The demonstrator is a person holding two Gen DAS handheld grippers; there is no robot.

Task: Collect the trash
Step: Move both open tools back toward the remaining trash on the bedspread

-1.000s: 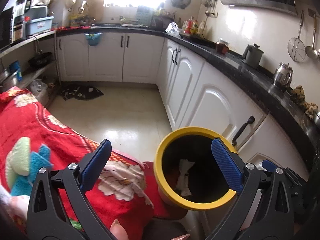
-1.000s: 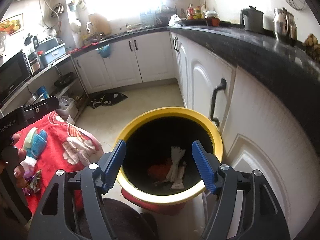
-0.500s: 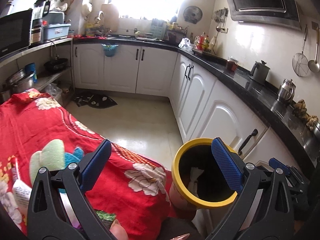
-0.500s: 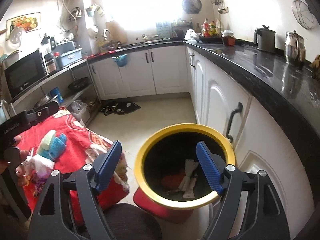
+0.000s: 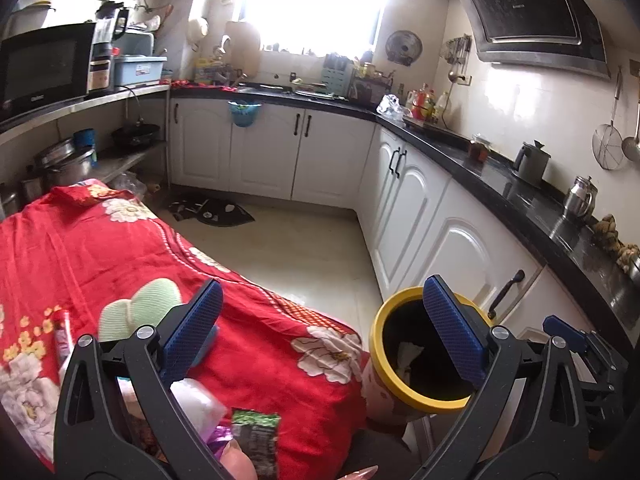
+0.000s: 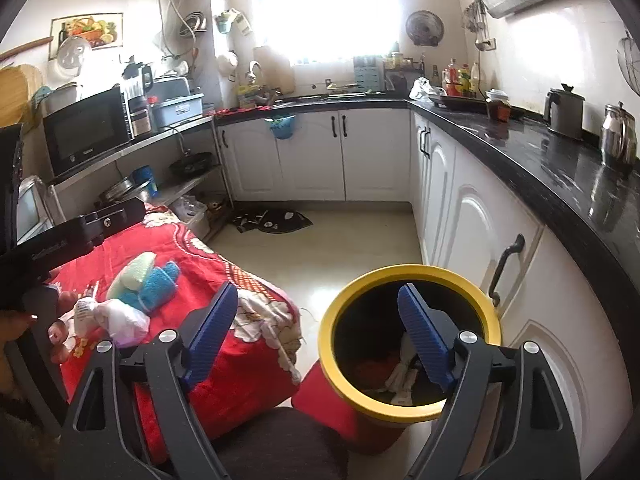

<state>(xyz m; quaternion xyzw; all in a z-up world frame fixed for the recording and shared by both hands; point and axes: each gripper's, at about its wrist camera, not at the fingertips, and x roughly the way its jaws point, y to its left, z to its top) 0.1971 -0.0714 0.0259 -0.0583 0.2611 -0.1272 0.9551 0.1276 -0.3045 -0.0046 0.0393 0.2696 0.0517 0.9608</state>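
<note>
A yellow-rimmed trash bin (image 5: pixel 378 354) (image 6: pixel 328 344) stands on the floor by the white cabinets, with white and red scraps inside. My left gripper (image 5: pixel 324 328) is open and empty, above the table's near edge left of the bin. My right gripper (image 6: pixel 320 330) is open and empty, just above the bin's left rim. On the red floral tablecloth (image 5: pixel 100 248) lie a dark green wrapper (image 5: pixel 256 432), a white crumpled piece (image 5: pixel 196 404) (image 6: pixel 120 318), and a green and blue sponge (image 6: pixel 146 278).
White cabinets (image 5: pixel 420 208) under a black counter (image 6: pixel 560 168) run along the right and back. A dark mat (image 6: pixel 272 220) lies on the tile floor. Shelves with a microwave (image 6: pixel 86 128) stand at the left. A dark chair seat (image 6: pixel 276 440) is in front of me.
Both grippers have pulled back and up from the bin, which looks smaller now. The left one has swung left over the table, bringing the wrappers into view. Both stay open.
</note>
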